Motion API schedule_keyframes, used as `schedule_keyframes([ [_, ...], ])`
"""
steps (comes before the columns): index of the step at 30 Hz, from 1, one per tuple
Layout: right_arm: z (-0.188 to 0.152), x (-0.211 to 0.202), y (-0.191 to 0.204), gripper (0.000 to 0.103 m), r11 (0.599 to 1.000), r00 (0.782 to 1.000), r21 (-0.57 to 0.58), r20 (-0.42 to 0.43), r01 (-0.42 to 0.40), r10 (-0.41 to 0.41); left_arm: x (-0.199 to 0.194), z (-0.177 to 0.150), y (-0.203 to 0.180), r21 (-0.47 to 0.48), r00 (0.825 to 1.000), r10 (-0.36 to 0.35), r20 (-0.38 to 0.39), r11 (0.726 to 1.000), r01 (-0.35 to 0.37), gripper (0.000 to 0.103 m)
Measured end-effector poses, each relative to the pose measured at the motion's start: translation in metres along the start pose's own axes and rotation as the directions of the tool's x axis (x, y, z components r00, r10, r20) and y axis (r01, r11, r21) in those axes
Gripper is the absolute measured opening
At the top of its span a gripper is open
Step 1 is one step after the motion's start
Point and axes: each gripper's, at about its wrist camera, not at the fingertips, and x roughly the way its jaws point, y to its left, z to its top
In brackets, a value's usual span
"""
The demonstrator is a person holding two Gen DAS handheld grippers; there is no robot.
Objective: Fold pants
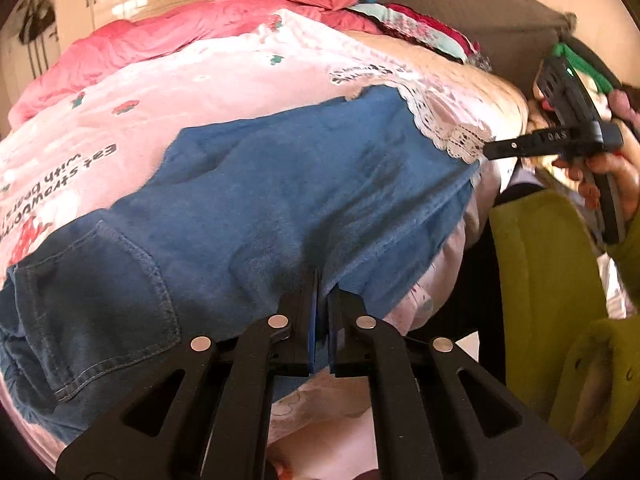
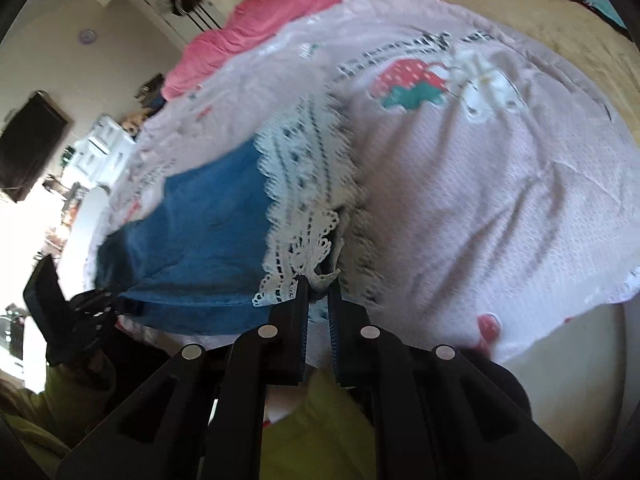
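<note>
Left wrist view: my left tongs [image 1: 320,280] are clamped together on the near edge of the blue denim pants [image 1: 280,184], pinching a fold of the cloth. The pants lie spread across the pink strawberry blanket [image 1: 192,88] on the bed, their back pocket [image 1: 104,296] toward the blanket's left edge and their white lace hem [image 1: 448,128] toward its right edge. At that right edge a hand [image 1: 612,168] holds my right tongs, seen side-on beside the lace.

Right wrist view is blurred, but my right tongs [image 2: 319,280] are closed on the lace hem [image 2: 304,208], a scrap of white trim caught between the tips. A red quilt [image 2: 256,20] lies bunched along the blanket's far edge.
</note>
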Motion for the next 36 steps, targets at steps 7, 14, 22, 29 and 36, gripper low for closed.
schedule_keyframes([
  [7, -0.005, -0.013, 0.000, 0.017, 0.990, 0.992, -0.049, 0.010, 0.129, -0.129, 0.011, -0.006, -0.001, 0.008, 0.999, -0.005, -0.049, 1.000, 0.005, 0.002],
  [14, 0.006, -0.018, 0.052, 0.030, 0.965, 0.996, -0.256, 0.078, 0.062, -0.043, 0.012, -0.006, -0.005, 0.022, 0.998, -0.005, -0.059, 1.000, 0.006, 0.002],
  [22, 0.008, 0.059, 0.054, 0.033, 0.974, 0.985, -0.224, -0.157, 0.029, -0.065, 0.010, -0.015, -0.014, 0.048, 0.994, -0.013, -0.108, 0.999, 0.018, 0.021],
  [29, 0.010, 0.028, 0.053, 0.046, 0.968, 0.996, -0.249, -0.092, -0.044, 0.022, -0.029, 0.015, 0.006, -0.032, 0.998, -0.069, 0.013, 0.997, 0.070, 0.032],
  [36, 0.074, -0.012, 0.055, 0.046, 0.955, 0.988, -0.296, 0.142, -0.010, 0.054, -0.013, 0.088, 0.061, -0.096, 0.992, 0.122, 0.046, 0.988, -0.117, 0.048],
])
